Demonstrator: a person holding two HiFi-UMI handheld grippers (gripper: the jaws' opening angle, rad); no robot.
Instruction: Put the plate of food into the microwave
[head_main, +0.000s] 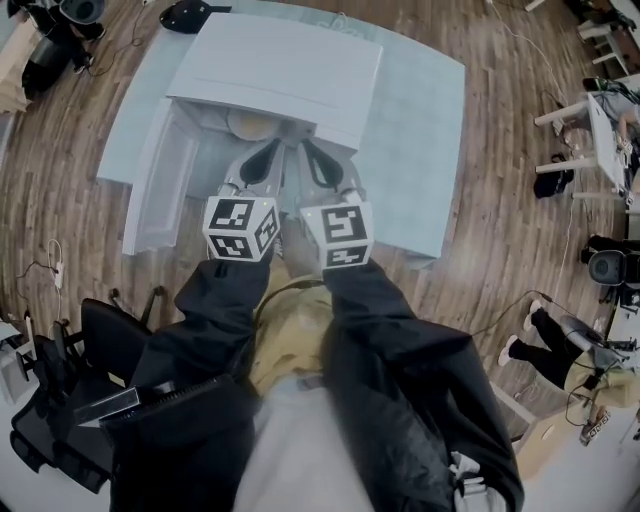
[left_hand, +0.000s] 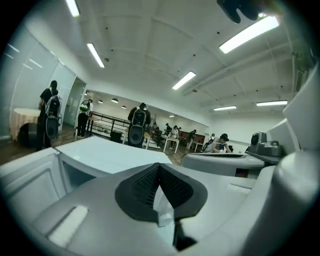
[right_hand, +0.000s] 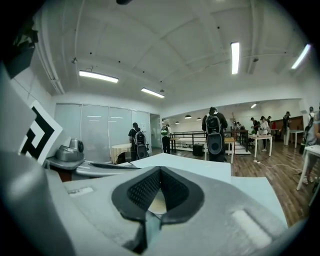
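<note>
- The pale round plate of food (head_main: 248, 124) sits inside the white box-shaped microwave (head_main: 290, 60) on the pale blue table (head_main: 420, 150).
- The left gripper (head_main: 272, 150) and the right gripper (head_main: 306, 150) both have their jaws clenched and empty.
- Risk: the white microwave door (head_main: 150, 195) hangs open, and a careless shove could shift the oven.

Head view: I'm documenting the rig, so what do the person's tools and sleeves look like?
The left tool and right tool are light grey with black ribbed pads; each carries a white cube with black square markers. The sleeves are black jacket fabric.
</note>
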